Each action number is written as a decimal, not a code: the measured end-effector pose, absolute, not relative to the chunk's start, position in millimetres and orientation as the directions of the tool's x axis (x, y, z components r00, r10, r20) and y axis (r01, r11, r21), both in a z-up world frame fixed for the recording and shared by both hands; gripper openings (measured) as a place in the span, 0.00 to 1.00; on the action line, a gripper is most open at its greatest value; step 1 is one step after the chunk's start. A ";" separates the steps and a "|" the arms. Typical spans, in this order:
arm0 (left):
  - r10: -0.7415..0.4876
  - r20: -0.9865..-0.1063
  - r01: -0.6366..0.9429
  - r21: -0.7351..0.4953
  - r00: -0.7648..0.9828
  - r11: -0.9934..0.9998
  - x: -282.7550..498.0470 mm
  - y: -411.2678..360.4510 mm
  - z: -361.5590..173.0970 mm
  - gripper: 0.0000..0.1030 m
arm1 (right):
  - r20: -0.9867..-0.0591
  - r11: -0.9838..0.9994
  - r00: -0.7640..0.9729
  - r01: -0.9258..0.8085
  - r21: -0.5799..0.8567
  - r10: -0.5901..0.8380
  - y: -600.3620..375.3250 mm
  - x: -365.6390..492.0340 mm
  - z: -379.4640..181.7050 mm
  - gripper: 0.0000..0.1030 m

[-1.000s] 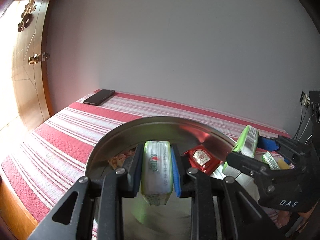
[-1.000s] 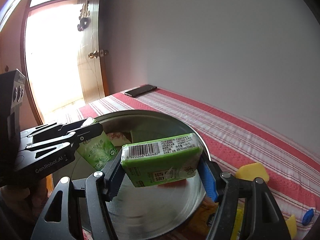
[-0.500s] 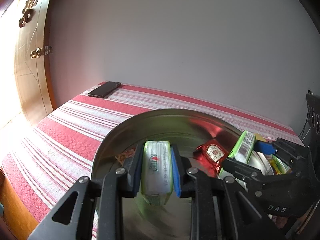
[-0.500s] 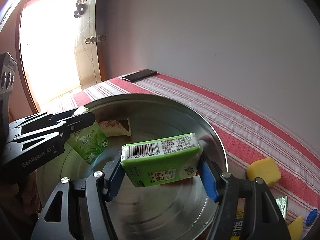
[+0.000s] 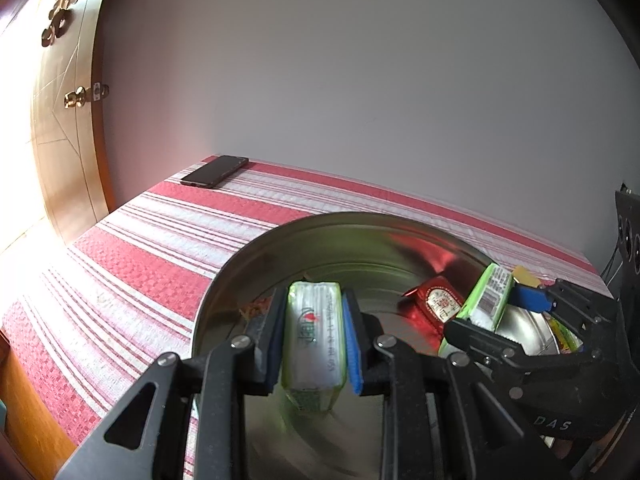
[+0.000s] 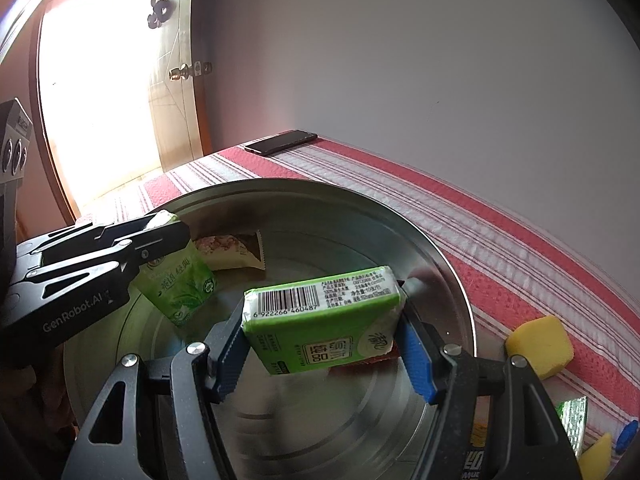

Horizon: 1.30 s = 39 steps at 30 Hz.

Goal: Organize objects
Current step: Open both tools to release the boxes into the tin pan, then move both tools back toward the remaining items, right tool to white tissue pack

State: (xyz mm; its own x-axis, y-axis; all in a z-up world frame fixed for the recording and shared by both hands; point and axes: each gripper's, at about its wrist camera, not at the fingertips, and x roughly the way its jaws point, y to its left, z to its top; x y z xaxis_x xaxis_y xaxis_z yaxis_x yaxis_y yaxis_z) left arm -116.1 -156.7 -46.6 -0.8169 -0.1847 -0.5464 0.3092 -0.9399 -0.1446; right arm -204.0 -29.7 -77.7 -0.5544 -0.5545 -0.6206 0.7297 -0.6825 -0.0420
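Note:
A round metal basin sits on the red-and-white striped cloth. My left gripper is shut on a pale green tissue pack, held on edge just above the basin's near left floor. My right gripper is shut on a bright green tissue pack with a barcode, held lengthwise over the basin's right half. Each gripper shows in the other's view, the left gripper and the right gripper. Inside the basin lie a red sachet and a brown snack sachet.
A black phone lies at the far corner of the cloth. To the right of the basin are a yellow sponge, a small green foil packet and a blue piece. A wooden door stands at the left.
Both grippers have come forward and down over the basin, each keeping its pack. The basin now fills more of both views.

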 end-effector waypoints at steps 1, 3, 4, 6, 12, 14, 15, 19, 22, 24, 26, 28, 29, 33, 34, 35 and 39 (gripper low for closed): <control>-0.187 -0.545 0.314 -0.149 -0.817 -0.938 -115.5 -157.7 -46.2 0.25 | -0.621 -0.683 -0.552 0.730 -0.038 -0.556 -30.0 -204.4 -77.9 0.67; -0.182 -0.539 0.314 -0.164 -0.823 -0.935 -113.2 -159.8 -45.2 0.37 | -0.620 -0.681 -0.547 0.732 -0.028 -0.563 -31.1 -204.4 -77.7 0.68; -0.182 -0.533 0.315 -0.168 -0.826 -0.934 -111.3 -160.3 -43.9 0.43 | -0.616 -0.681 -0.548 0.732 -0.026 -0.565 -31.4 -203.9 -77.6 0.68; -0.200 -0.516 0.329 -0.170 -0.833 -0.929 -106.0 -160.6 -40.4 0.67 | -0.611 -0.685 -0.556 0.728 -0.031 -0.563 -32.0 -203.3 -76.6 0.68; -0.216 -0.461 0.335 -0.194 -0.861 -0.922 -90.6 -158.0 -27.4 0.83 | -0.574 -0.712 -0.597 0.701 -0.035 -0.561 -15.0 -192.5 -68.7 0.69; -0.227 -0.442 0.339 -0.193 -0.868 -0.921 -86.7 -152.2 -24.2 0.85 | -0.554 -0.732 -0.613 0.681 -0.010 -0.563 -0.8 -189.3 -65.5 0.70; -0.227 -0.435 0.335 -0.190 -0.871 -0.923 -85.8 -147.9 -23.0 0.85 | -0.547 -0.738 -0.618 0.675 0.000 -0.565 4.1 -188.2 -64.1 0.70; -0.203 -0.419 0.298 -0.174 -0.885 -0.939 -84.3 -125.5 -18.4 0.90 | -0.512 -0.766 -0.649 0.643 0.025 -0.562 28.2 -184.3 -56.0 0.75; -0.190 -0.413 0.273 -0.153 -0.891 -0.950 -84.4 -108.2 -15.5 0.91 | -0.495 -0.773 -0.658 0.633 0.045 -0.568 41.0 -184.4 -49.2 0.76; -0.179 -0.410 0.253 -0.135 -0.895 -0.958 -83.7 -98.4 -13.7 0.91 | -0.480 -0.776 -0.665 0.629 0.053 -0.572 50.9 -182.5 -45.0 0.76; -0.168 -0.407 0.235 -0.122 -0.898 -0.964 -82.6 -89.1 -12.2 0.91 | -0.469 -0.778 -0.672 0.626 0.054 -0.573 63.9 -178.0 -42.3 0.76; -0.152 -0.407 0.217 -0.117 -0.901 -0.969 -82.5 -81.6 -12.6 0.91 | -0.465 -0.792 -0.688 0.609 0.046 -0.557 79.5 -172.0 -42.1 0.76; -0.146 -0.407 0.209 -0.115 -0.902 -0.971 -82.9 -76.5 -13.3 0.91 | -0.464 -0.800 -0.697 0.598 0.045 -0.547 89.0 -169.4 -43.2 0.76; -0.107 -0.410 0.163 -0.105 -0.906 -0.981 -83.9 -52.4 -17.3 0.91 | -0.457 -0.855 -0.749 0.517 0.050 -0.480 141.2 -156.6 -50.1 0.76; -0.091 -0.409 0.144 -0.101 -0.908 -0.984 -83.3 -44.3 -18.1 0.91 | -0.456 -0.867 -0.762 0.496 0.048 -0.461 151.9 -153.1 -51.7 0.76; -0.077 -0.406 0.126 -0.095 -0.910 -0.987 -81.6 -34.8 -18.4 0.91 | -0.457 -0.880 -0.774 0.472 0.047 -0.439 163.8 -149.5 -53.9 0.76; -0.027 -0.397 0.057 -0.063 -0.918 -0.996 -79.1 -0.4 -20.7 0.91 | -0.473 -0.922 -0.804 0.384 0.049 -0.360 208.3 -134.9 -69.1 0.76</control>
State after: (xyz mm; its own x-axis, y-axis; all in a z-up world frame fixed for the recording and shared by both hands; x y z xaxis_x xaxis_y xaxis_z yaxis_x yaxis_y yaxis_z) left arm -79.1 -0.4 -20.7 -0.9176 -0.0273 -0.3966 0.0569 -0.9964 -0.0630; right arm -134.9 208.3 -69.1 -0.8043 -0.3597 -0.4730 0.3839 -0.9221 0.0486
